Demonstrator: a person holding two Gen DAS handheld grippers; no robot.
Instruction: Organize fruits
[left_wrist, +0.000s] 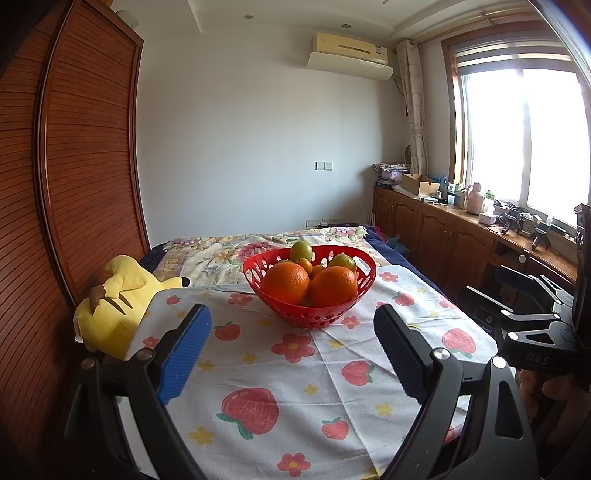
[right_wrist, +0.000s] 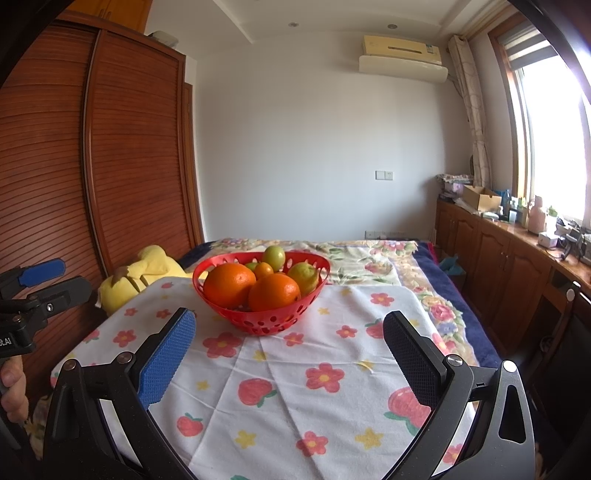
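Bedroom with a wooden wardrobe (left_wrist: 85, 155); on the bed a flowered cloth (left_wrist: 295, 387) carries the red basket (left_wrist: 309, 314) of fruits (left_wrist: 285, 282). Left gripper (left_wrist: 291, 325) and right gripper (right_wrist: 288, 332) hover before it, jaws spread, empty.

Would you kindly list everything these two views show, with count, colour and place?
basket: one, red, perforated, on the cloth, ahead of both claws
oranges: two large, orange, front of basket
green fruits: at least two, yellow-green, back of basket
small orange fruits: at least one, middle of basket
cloth: one, white with strawberries and flowers, over the bed
plush toy: one, yellow, left of cloth
wardrobe: brown, left
air conditioner: one, cream, high on wall
left claw: open, empty
right claw: open, empty
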